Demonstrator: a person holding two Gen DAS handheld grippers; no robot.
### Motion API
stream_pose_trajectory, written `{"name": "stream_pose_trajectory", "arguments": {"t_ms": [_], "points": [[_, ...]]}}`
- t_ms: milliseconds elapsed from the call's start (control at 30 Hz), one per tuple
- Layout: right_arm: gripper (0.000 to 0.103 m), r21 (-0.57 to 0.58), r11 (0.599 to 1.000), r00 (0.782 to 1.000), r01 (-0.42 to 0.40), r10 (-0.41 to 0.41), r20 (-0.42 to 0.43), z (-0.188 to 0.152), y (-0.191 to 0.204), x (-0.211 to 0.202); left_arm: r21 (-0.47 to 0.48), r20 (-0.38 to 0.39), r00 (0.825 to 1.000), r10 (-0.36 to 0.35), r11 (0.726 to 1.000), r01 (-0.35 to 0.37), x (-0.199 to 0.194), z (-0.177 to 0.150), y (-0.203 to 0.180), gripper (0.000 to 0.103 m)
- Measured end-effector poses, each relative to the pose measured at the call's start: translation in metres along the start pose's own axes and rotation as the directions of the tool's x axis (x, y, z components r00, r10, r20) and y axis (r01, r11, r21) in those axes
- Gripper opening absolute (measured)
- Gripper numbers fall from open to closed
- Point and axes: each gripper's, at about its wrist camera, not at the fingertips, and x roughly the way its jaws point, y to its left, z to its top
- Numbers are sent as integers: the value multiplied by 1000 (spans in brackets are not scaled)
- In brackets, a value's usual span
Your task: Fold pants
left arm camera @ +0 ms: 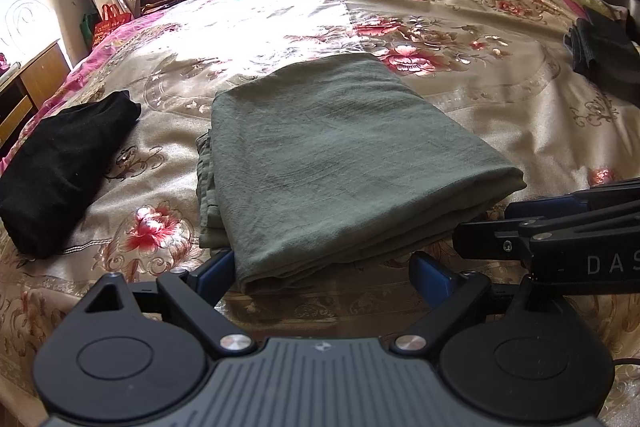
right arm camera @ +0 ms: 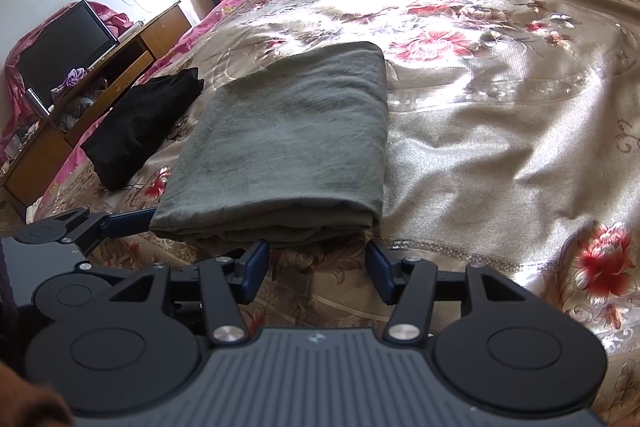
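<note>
Left wrist view shows the folded green pants (left arm camera: 340,163) lying flat near the bed's (left arm camera: 500,115) near edge, a black garment (left arm camera: 60,163) beside them, while the left gripper (left arm camera: 324,271) and right gripper (right arm camera: 318,269) both stand parted at the pants' near edge, clasping nothing.

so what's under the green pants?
The green pants lie folded on the floral bedspread, their own stacked layers showing at the near edge. Whatever is beneath the middle is covered. The black garment lies beside them, apart.
</note>
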Motion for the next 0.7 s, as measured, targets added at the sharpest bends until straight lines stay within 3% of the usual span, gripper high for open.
{"name": "stream_pose_trajectory", "arguments": {"t_ms": [700], "points": [[55,11,1000,1000,11,-11,10,1,-1,-4,-13,13,1000,14,1000,-14,-4,1,2,103]]}}
